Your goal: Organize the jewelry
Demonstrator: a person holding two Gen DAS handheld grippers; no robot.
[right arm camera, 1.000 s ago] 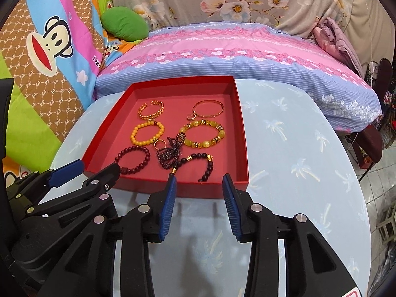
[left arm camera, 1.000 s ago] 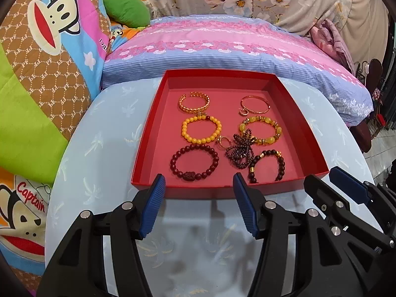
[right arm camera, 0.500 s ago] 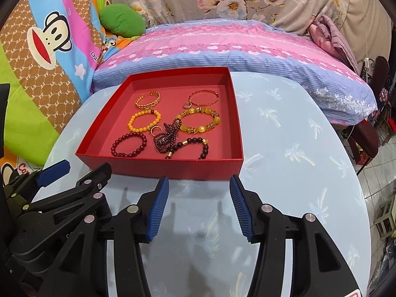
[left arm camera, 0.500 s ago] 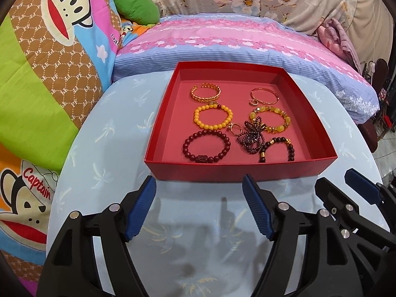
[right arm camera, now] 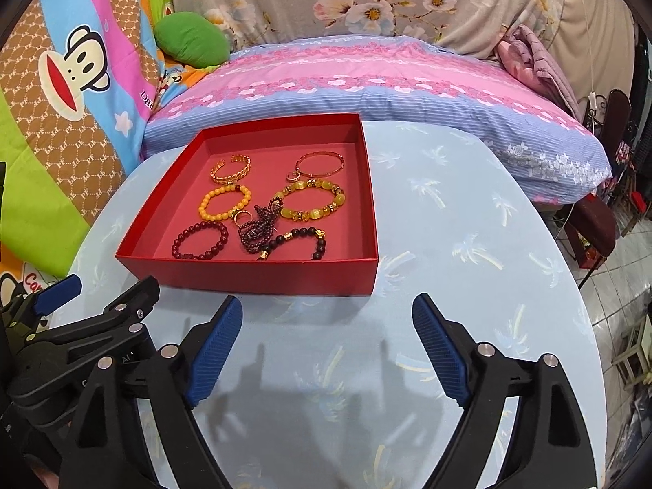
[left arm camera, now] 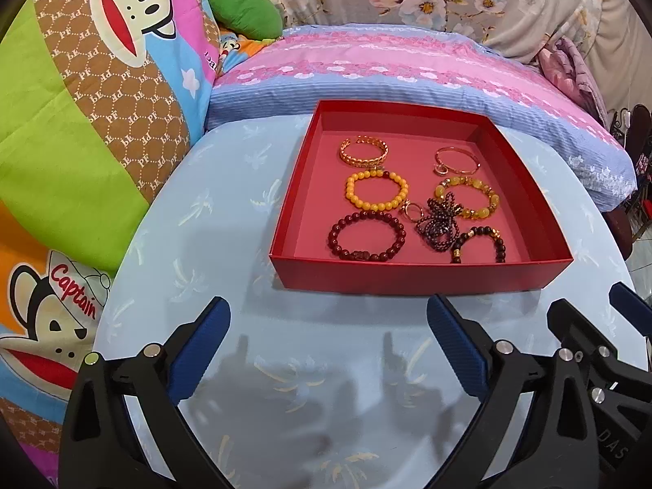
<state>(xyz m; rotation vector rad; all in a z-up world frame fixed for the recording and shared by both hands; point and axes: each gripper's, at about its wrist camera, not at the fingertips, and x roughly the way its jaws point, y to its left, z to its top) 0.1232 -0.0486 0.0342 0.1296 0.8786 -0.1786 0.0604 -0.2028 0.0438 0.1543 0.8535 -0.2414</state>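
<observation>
While I hold the left gripper (left arm camera: 328, 340) and right gripper (right arm camera: 326, 336) spread wide and empty over the table (right arm camera: 468, 252), the red tray (left arm camera: 419, 277) beyond holds bracelets in rows; only the dark bead strand (left arm camera: 438, 220) looks tangled, so sorting seems nearly done.

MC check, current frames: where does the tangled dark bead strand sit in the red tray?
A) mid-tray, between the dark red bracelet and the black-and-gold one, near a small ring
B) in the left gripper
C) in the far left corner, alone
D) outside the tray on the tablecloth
A: the tangled dark bead strand lies inside the red tray, flanked by the dark red bracelet and the black-and-gold bracelet, beside the small ring.
</observation>
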